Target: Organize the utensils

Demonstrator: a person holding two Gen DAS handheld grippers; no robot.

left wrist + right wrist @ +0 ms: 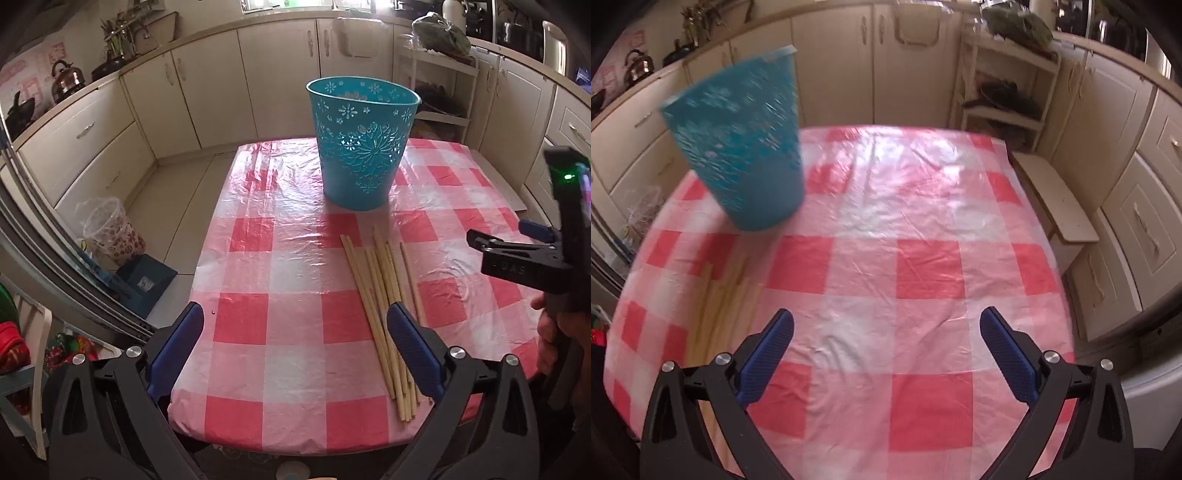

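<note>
Several pale wooden chopsticks (pixel 384 299) lie in a loose bundle on the red-and-white checked tablecloth (pixel 277 295), in front of a teal perforated bucket (pixel 362 147) that stands upright. My left gripper (pixel 295 321) is open and empty above the near edge, its right finger over the bundle's near end. My right gripper (pixel 886 328) is open and empty over bare cloth; it also shows at the right edge of the left wrist view (pixel 517 254). In the blurred right wrist view the bucket (pixel 738 147) is at the far left and the chopsticks (pixel 720 306) lie left of the fingers.
Cream kitchen cabinets (pixel 221 81) run around the table. A white shelf rack (pixel 436 85) stands behind the table. A clear patterned bin (pixel 110 232) sits on the floor at the left. A wooden bench (pixel 1056 199) is to the table's right.
</note>
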